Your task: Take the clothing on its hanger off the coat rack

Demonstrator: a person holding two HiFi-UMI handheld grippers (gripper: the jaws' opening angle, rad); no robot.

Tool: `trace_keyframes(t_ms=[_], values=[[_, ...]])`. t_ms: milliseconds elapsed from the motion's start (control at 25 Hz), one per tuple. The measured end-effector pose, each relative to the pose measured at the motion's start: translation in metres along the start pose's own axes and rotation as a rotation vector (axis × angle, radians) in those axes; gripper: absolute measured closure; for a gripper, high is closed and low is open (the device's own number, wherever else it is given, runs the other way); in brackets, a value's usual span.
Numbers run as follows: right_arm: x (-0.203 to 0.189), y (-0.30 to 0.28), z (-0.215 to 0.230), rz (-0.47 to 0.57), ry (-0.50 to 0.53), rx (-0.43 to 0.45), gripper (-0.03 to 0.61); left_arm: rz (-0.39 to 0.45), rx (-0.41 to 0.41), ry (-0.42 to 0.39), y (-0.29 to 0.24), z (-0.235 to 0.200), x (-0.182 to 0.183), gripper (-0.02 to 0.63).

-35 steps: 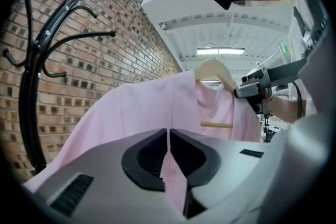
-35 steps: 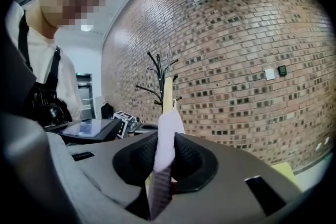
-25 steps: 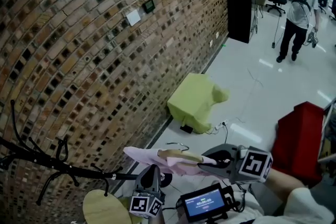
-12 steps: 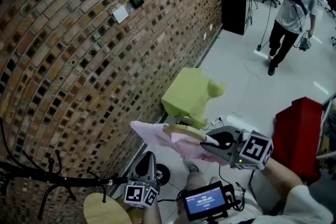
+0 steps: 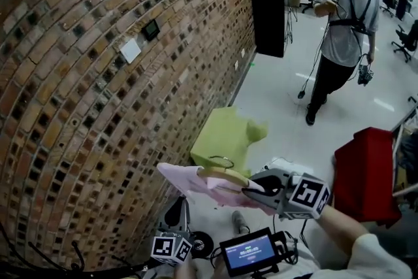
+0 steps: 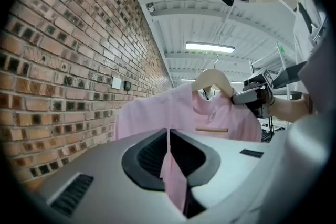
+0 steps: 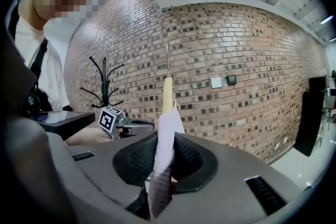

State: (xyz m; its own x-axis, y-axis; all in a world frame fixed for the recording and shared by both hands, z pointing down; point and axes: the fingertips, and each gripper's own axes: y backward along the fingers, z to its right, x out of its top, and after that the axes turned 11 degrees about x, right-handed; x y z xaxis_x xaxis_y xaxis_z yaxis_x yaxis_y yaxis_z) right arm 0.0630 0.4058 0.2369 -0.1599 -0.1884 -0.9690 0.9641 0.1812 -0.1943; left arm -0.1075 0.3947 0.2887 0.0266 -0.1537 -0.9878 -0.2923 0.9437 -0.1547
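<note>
Head view: right claw [image 5: 249,191] grips the pink shirt [image 5: 189,178] over its wooden hanger [image 5: 228,174]; left claw [image 6: 170,149] pinches a fold of it.

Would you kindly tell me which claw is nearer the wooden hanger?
Right. The right claw clamps the pink shirt over one end of the hanger; the left claw pinches the shirt's edge, lower down.

Your right gripper [image 5: 248,191] reaches out leftward, jaws clamped on the pink shirt [image 5: 186,180]; your left gripper [image 5: 180,204] sits lower, pointing up, jaws pinching a fold of it
</note>
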Motion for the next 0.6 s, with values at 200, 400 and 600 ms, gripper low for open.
trace_keyframes(t_ms=[200,400,600], values=[[0.022,-0.021,0.042,0.024,0.011,-0.059,0.537,0.020,-0.048,-0.020,-0.044,-0.037,0.020,0.584],[0.032,-0.047,0.090,0.072,0.014,-0.105,0.537,0.029,-0.075,-0.025,-0.084,-0.075,0.025,0.584],[0.048,-0.071,0.129,0.105,0.003,-0.134,0.537,0.023,-0.083,-0.012,-0.111,-0.106,0.020,0.584]])
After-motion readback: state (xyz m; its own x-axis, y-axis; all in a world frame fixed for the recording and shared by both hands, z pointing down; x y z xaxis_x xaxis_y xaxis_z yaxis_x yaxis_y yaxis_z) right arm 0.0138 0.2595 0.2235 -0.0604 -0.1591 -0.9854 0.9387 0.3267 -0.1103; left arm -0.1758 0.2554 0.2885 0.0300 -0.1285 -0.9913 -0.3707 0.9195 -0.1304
